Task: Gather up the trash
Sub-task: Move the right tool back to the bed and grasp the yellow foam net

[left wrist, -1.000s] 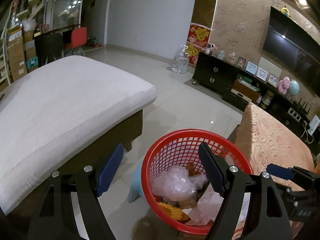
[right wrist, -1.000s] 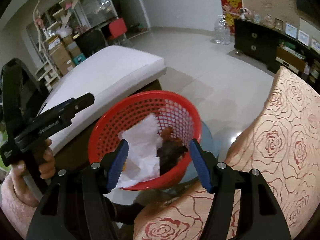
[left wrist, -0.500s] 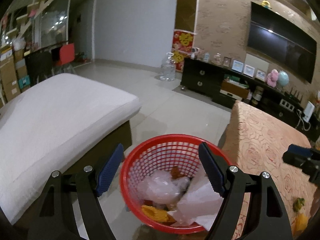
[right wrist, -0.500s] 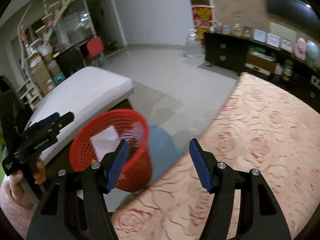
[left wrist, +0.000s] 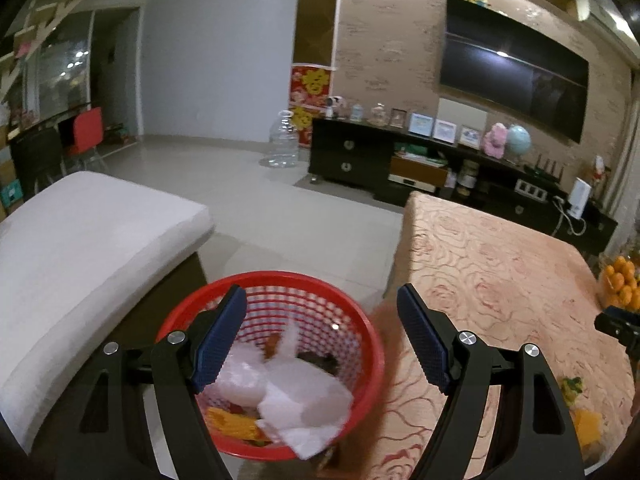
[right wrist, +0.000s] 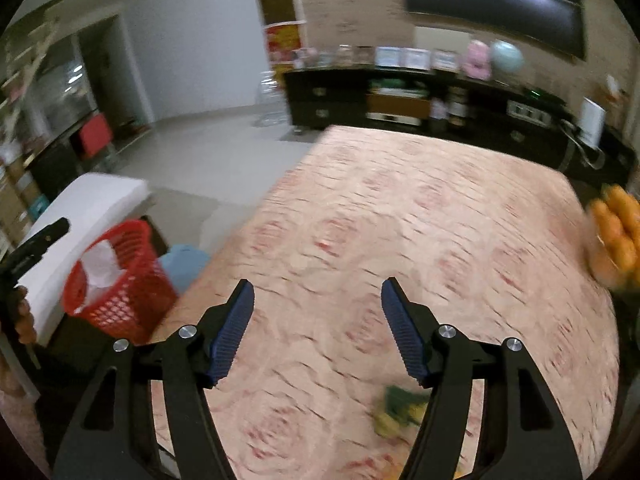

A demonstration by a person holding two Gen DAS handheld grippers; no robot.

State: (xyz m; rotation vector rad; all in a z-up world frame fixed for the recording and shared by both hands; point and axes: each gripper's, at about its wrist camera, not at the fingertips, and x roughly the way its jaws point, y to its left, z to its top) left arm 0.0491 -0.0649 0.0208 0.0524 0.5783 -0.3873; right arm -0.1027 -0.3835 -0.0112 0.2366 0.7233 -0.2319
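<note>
A red mesh basket [left wrist: 352, 320] holds white paper, clear plastic and orange scraps; it also shows at the left of the right wrist view [right wrist: 120, 304]. My left gripper [left wrist: 320, 336] is open and empty just above the basket. My right gripper [right wrist: 316, 328] is open and empty over the rose-patterned table [right wrist: 400, 220]. A green and yellow piece of trash [right wrist: 396, 408] lies on the table near the right gripper's right finger. In the left wrist view it lies at the right edge [left wrist: 572, 386], with an orange scrap [left wrist: 586, 424] beside it.
A white cushioned bench [left wrist: 80, 248] stands left of the basket. A blue stool [right wrist: 184, 264] is beside the basket. A pile of oranges [right wrist: 618, 236] sits at the table's right edge. A dark TV cabinet [left wrist: 400, 160] lines the far wall.
My right gripper has swung right, from over the basket to over the table. My left gripper has tilted up and shifted right above the basket. White paper now lies in the basket.
</note>
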